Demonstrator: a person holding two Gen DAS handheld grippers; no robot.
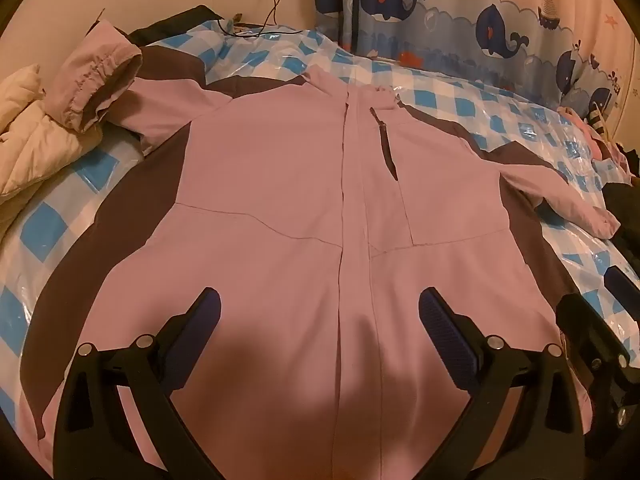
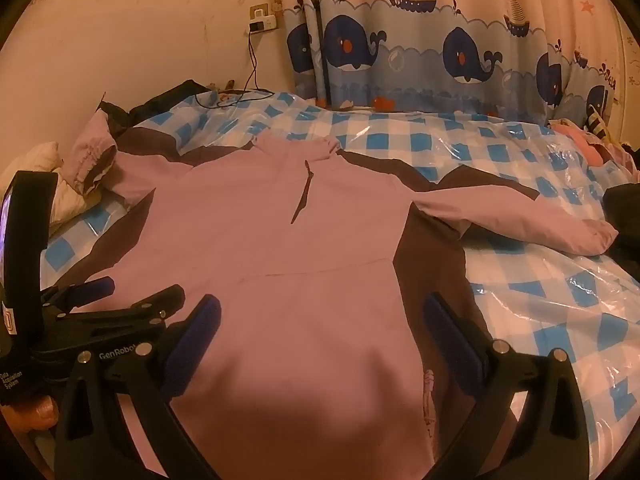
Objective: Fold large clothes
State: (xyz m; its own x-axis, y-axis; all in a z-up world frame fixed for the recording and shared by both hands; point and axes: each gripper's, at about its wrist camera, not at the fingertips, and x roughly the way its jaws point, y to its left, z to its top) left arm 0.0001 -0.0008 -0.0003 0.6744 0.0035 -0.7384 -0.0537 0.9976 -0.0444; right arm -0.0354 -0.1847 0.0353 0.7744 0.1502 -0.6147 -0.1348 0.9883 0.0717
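Observation:
A large pink jacket [image 1: 280, 184] with dark brown side panels lies spread flat, front up, on the bed. It also shows in the right wrist view [image 2: 280, 240]. Its left sleeve [image 1: 96, 88] rests bunched on a cream garment. Its right sleeve [image 2: 540, 220] stretches out to the right. My left gripper [image 1: 320, 308] is open and empty, just above the jacket's lower front. My right gripper [image 2: 322, 312] is open and empty above the lower right part of the jacket. The left gripper [image 2: 120, 296] shows at the left of the right wrist view.
The bed has a blue-and-white checked cover under clear plastic [image 2: 520, 300]. A cream padded garment [image 1: 36, 144] lies at the left. Dark and pink clothes [image 2: 600, 152] lie at the right edge. A whale-print curtain [image 2: 440, 48] and a wall socket with a cable [image 2: 260, 20] stand behind.

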